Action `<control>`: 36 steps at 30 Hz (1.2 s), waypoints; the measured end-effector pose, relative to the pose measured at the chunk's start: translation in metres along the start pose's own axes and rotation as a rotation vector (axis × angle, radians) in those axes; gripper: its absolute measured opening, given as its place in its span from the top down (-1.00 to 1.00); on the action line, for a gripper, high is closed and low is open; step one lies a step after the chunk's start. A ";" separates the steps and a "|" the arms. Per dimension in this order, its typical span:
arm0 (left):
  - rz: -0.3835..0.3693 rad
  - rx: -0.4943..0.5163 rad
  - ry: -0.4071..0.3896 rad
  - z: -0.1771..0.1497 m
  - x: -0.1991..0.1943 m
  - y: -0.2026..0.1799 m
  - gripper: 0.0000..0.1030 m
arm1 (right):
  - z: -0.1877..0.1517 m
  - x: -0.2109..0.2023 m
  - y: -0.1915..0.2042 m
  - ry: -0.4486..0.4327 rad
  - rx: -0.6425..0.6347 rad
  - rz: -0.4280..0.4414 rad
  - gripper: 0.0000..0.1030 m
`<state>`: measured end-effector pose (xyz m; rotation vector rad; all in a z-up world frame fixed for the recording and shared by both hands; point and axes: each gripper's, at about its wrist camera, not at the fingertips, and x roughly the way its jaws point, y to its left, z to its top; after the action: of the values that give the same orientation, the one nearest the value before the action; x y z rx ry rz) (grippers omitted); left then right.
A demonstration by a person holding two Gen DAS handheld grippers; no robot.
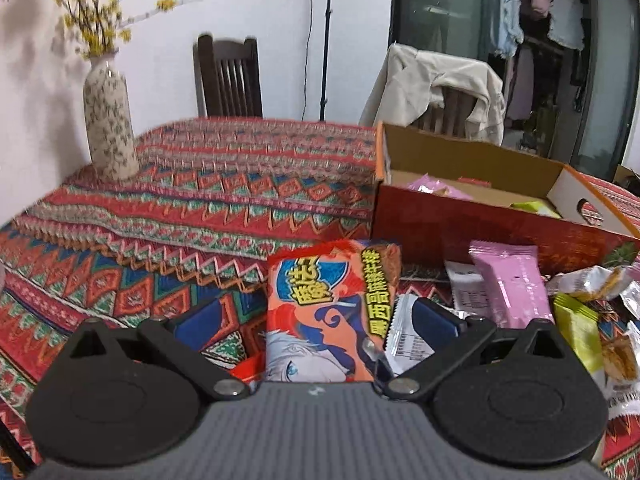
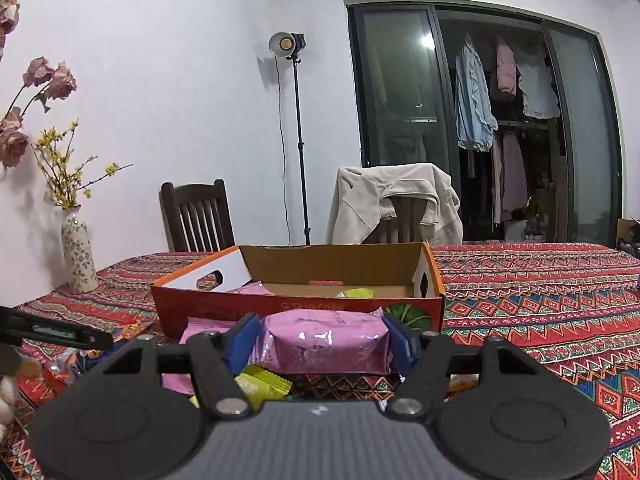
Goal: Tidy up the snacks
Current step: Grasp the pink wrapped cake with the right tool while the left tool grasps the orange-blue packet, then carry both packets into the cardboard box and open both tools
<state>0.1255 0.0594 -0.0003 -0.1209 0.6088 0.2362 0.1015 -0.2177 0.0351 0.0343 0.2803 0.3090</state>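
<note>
Left tool [image 1: 316, 316] spread wide, right tool [image 2: 320, 340] clamped

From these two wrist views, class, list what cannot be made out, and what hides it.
- Cardboard box contents: both views, near wall hides most.
- Orange anime snack packet: left view, tool body covers its bottom.
- Pink packet: right view, print too blurred.
- Right-edge snacks: left view, cut off.

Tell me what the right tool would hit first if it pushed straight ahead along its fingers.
Probably the near wall of the cardboard box. The right tool holds a pink snack pack level with that wall, so the pack would likely touch first; the gap is hard to judge.
</note>
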 end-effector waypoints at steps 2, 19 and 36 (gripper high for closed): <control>-0.002 -0.013 0.030 -0.001 0.008 0.002 -1.00 | 0.000 0.000 0.000 0.002 0.002 -0.002 -0.29; -0.038 -0.076 0.064 -0.004 0.015 0.014 -0.17 | 0.000 0.004 -0.001 0.017 0.011 0.001 -0.29; -0.083 -0.040 -0.060 0.005 -0.026 0.006 -0.02 | 0.001 0.006 0.006 0.016 -0.024 -0.008 -0.29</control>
<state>0.1065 0.0610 0.0187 -0.1766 0.5386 0.1711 0.1058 -0.2105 0.0350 0.0075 0.2926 0.3049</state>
